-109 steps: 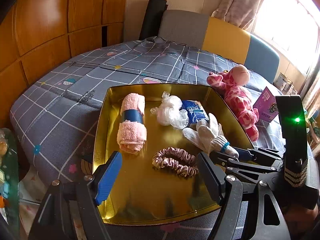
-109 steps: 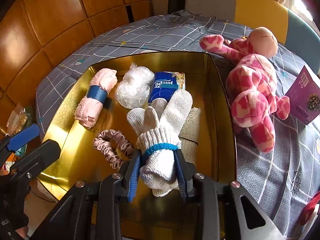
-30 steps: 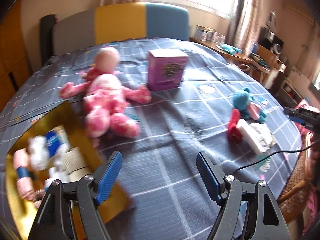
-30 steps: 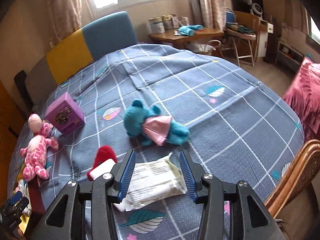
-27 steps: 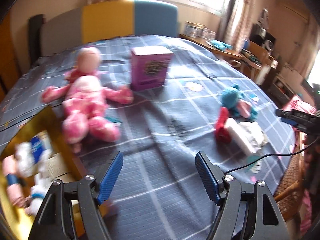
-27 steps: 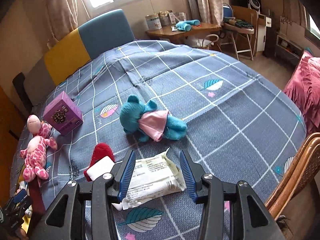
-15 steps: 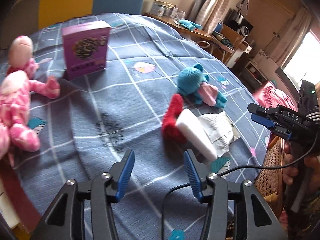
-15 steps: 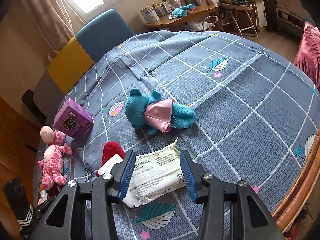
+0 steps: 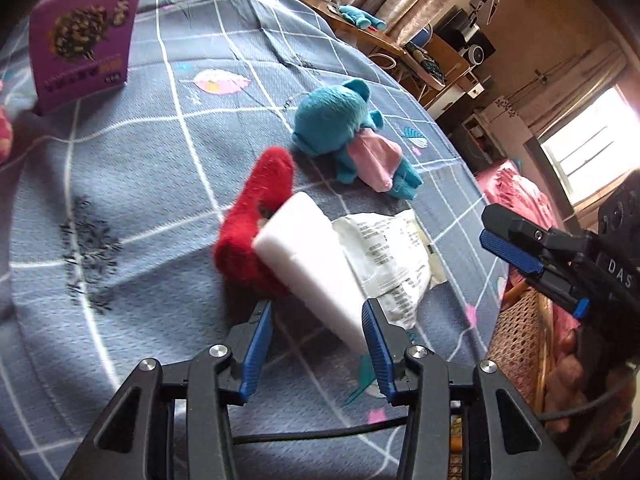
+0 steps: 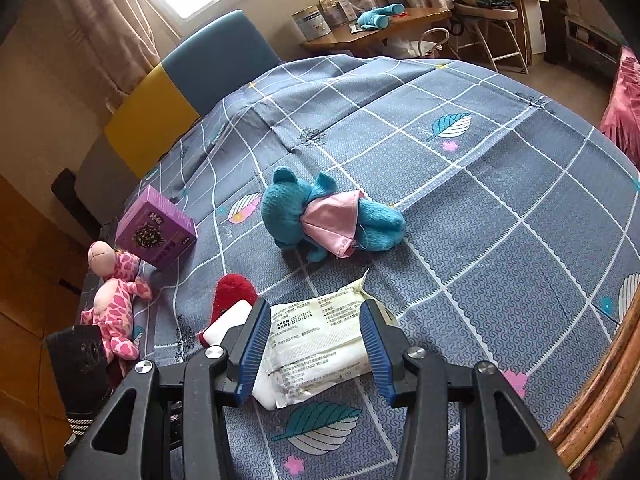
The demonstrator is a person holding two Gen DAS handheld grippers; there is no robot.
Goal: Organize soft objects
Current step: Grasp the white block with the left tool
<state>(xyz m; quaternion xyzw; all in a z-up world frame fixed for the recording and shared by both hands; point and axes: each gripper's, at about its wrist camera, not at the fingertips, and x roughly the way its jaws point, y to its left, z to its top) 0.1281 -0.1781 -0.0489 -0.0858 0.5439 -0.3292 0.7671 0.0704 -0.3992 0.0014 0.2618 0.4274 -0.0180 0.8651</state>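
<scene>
**Both grippers poised over the soft items on the bedspread**

The left gripper is seen angled down over a white sponge block. Its jaws have just been closing and are now parted only part-way; the near end of the block lies between the blue pads, but no contact with either pad can be made out. The block is propped against a red plush item and overlaps a white printed wipes packet.

The right gripper is held over that same packet, the jaws moderately open, one to each side of it. Whether the pads press on the packet cannot be told.

A teal plush bear in a pink garment is noted lying just beyond the packet. A purple box and a pink spotted plush toy are recorded well apart, farther across the grey checked bedspread.
</scene>
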